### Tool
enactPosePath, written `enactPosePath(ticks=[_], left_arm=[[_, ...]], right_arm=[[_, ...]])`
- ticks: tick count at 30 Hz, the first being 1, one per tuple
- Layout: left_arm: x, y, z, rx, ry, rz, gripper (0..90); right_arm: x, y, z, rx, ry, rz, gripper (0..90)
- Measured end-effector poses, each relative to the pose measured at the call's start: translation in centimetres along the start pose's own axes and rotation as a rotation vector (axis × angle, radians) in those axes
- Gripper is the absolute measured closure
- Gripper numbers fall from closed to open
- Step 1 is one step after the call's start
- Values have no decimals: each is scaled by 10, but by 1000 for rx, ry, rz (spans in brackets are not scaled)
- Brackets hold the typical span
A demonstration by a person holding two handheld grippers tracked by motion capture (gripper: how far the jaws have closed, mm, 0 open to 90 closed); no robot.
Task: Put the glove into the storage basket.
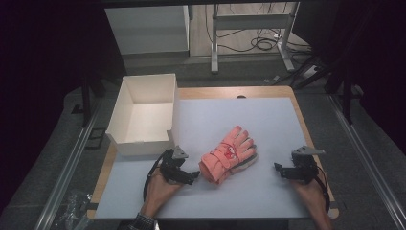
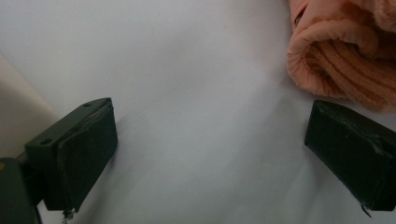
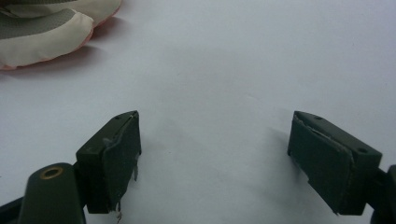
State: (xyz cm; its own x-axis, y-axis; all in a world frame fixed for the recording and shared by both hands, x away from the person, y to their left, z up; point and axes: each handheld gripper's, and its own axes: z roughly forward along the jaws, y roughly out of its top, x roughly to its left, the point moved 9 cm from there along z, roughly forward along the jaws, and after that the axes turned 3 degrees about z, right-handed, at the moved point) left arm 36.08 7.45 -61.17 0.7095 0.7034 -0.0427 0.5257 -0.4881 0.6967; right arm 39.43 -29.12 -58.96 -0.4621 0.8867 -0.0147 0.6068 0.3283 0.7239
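Your pink gloves [image 1: 228,154] are soft cloth — a ribbed knit cuff, smooth padded fabric on the pale fingers. The surface [image 1: 268,124] wears a matt, smooth white sheet over a wood edge. The box [image 1: 143,112] looks like matt cardboard — your hand-held gripper [image 2: 210,154] pads are dull black, frayed.

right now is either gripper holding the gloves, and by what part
Nothing is held. The left gripper is open beside the cuff of the pink gloves, not touching. The right gripper is open too, apart from them over the bare mat.

Table [image 1: 268,191] with gloves [image 1: 229,154], box [image 1: 143,115]
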Motion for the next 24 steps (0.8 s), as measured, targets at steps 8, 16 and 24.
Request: enactPosePath(ticks=[8, 16, 24], left_arm=[[9, -3, -21, -31, -26, -55, 46], [10, 10, -33, -14, -32, -39, 52], [10, 23, -39, -4, -36, -19, 64]], right_arm=[[0, 0, 0, -5, -6, -4, 172], [0, 0, 0, -7, -12, -7, 169], [1, 0, -1, -16, -25, -22, 169]])
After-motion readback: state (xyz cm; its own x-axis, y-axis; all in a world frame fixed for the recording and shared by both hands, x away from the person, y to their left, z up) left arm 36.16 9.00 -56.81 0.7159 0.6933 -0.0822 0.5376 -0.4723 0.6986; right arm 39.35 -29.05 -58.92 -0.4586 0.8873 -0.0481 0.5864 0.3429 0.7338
